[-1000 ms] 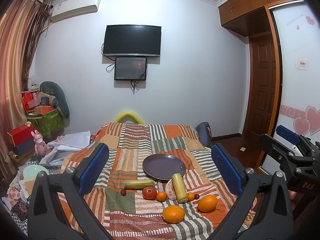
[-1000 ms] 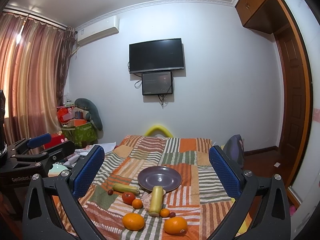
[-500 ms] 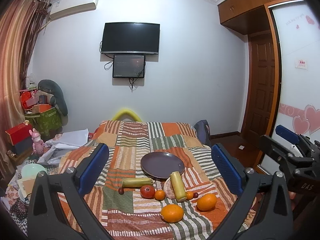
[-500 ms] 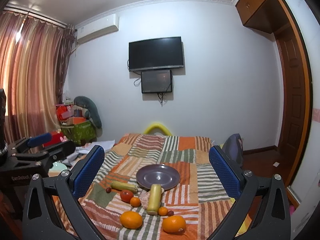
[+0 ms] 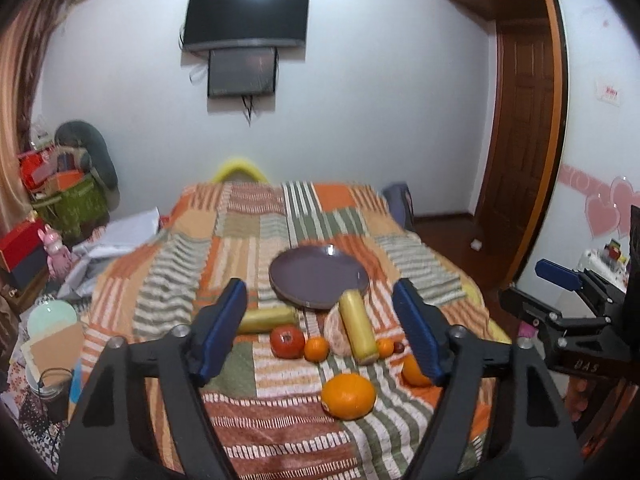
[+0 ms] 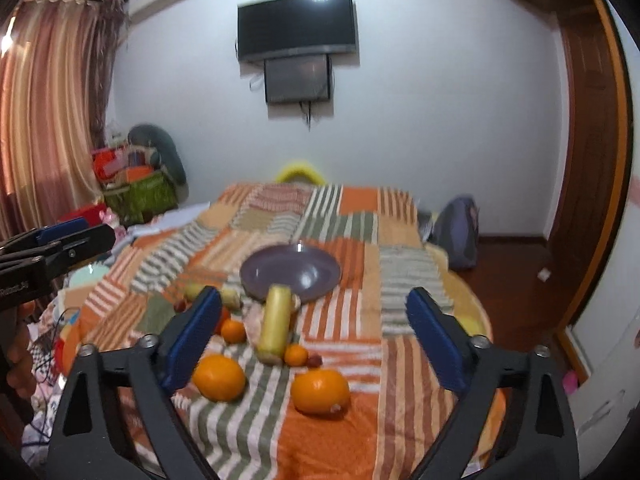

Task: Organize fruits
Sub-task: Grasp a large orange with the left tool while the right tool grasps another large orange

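A purple plate (image 5: 319, 280) (image 6: 291, 275) lies empty on the patchwork bed cover. In front of it lie several fruits: two big oranges (image 5: 349, 395) (image 6: 319, 390) (image 6: 218, 377), a red tomato (image 5: 287, 342), small tangerines (image 5: 316, 349) (image 6: 296, 353), two long yellow fruits (image 5: 357, 326) (image 6: 274, 323) (image 5: 267, 319) and a pale round fruit (image 5: 336, 334). My left gripper (image 5: 320, 340) is open and empty above the fruits. My right gripper (image 6: 314, 344) is open and empty above the near oranges.
The bed cover (image 5: 248, 240) fills the middle. Boxes and clutter (image 5: 48, 216) stand on the left, a wooden door (image 5: 524, 128) on the right, a TV (image 5: 248, 12) on the far wall. A bag (image 6: 460, 236) sits by the bed's right side.
Both grippers have moved forward and tilted down toward the fruits. Both stay open and empty.
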{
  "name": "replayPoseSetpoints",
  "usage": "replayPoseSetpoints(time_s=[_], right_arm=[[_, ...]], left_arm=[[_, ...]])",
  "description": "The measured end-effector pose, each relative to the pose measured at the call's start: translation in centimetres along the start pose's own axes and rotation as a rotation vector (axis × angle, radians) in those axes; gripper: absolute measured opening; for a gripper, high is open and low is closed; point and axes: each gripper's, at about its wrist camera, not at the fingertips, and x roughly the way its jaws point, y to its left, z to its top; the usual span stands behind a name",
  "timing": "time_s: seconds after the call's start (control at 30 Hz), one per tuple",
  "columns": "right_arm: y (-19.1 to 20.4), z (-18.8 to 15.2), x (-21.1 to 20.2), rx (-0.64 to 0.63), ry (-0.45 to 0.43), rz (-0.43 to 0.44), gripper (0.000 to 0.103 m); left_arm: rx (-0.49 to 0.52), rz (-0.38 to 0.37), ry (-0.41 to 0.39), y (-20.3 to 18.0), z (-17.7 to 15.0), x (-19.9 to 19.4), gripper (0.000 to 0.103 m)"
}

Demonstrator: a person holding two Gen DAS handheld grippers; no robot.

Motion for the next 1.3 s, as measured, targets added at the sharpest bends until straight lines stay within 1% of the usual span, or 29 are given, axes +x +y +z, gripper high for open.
replayPoseSetpoints(time_s=[0.07,0.13,0.23,0.27,0.3,0.37,0.47,0.6,0.67,0.8,0.93,1.03,1.17,1.23,1.27,1.3], right_arm=[[-0.5,-0.5,0.7,0.006,0.040,0.003,0.079],[-0.9,-1.1,1.6,0.001,0.084,-0.005,0.076],[-1.3,-2.1,2.7,-0.005,0.138,-0.008,0.072],[-1.5,-2.5,3.1,-0.005,0.160,-0.009,0.067],[-1.5,-2.8,3.4,-0.005,0.176,-0.011,0.066],[-1.8,-3.5,4.3,0.007,0.217,0.003,0.066],[-2.4,-4.4,5.6,0.055,0.280,0.054,0.066],[-2.3,-5.4,7.1,0.050,0.329,0.056,0.066],[-2.2,-5.7,7.8,0.049,0.354,0.066,0.067],[-2.2,-6.4,9.5,0.057,0.393,0.089,0.069],[-2.4,-7.0,10.8,0.052,0.427,0.090,0.070],[-2.5,-7.6,11.6,0.056,0.450,0.102,0.070],[-2.7,-8.0,12.4,0.078,0.469,0.125,0.070],[-2.7,-8.3,12.8,0.078,0.480,0.129,0.070],[-2.6,-8.4,12.9,0.075,0.485,0.133,0.070],[-2.5,-8.5,13.0,0.073,0.489,0.137,0.070]], left_arm=[[-0.006,-0.006,0.051,0.2,-0.7,1.7,0.064],[-0.013,-0.012,0.111,0.3,-1.5,3.5,0.061],[-0.027,-0.037,0.201,0.3,-3.0,6.0,0.061],[-0.036,-0.048,0.227,0.3,-3.4,6.5,0.061],[-0.047,-0.064,0.250,0.3,-3.8,7.1,0.061],[-0.064,-0.083,0.298,0.2,-4.8,8.3,0.061],[-0.070,-0.084,0.357,-0.1,-6.1,9.8,0.061],[-0.083,-0.091,0.430,-0.2,-7.4,11.6,0.064],[-0.092,-0.094,0.465,-0.2,-8.0,12.6,0.068],[-0.098,-0.112,0.528,-0.7,-9.1,14.1,0.069],[-0.093,-0.113,0.565,-1.0,-10.1,15.6,0.070],[-0.107,-0.129,0.572,-1.0,-10.4,16.2,0.070],[-0.117,-0.127,0.600,-1.1,-11.1,17.2,0.070],[-0.116,-0.126,0.595,-1.1,-11.3,17.3,0.069],[-0.111,-0.129,0.589,-1.2,-11.2,17.3,0.066],[-0.107,-0.132,0.585,-1.2,-11.1,17.2,0.066]])
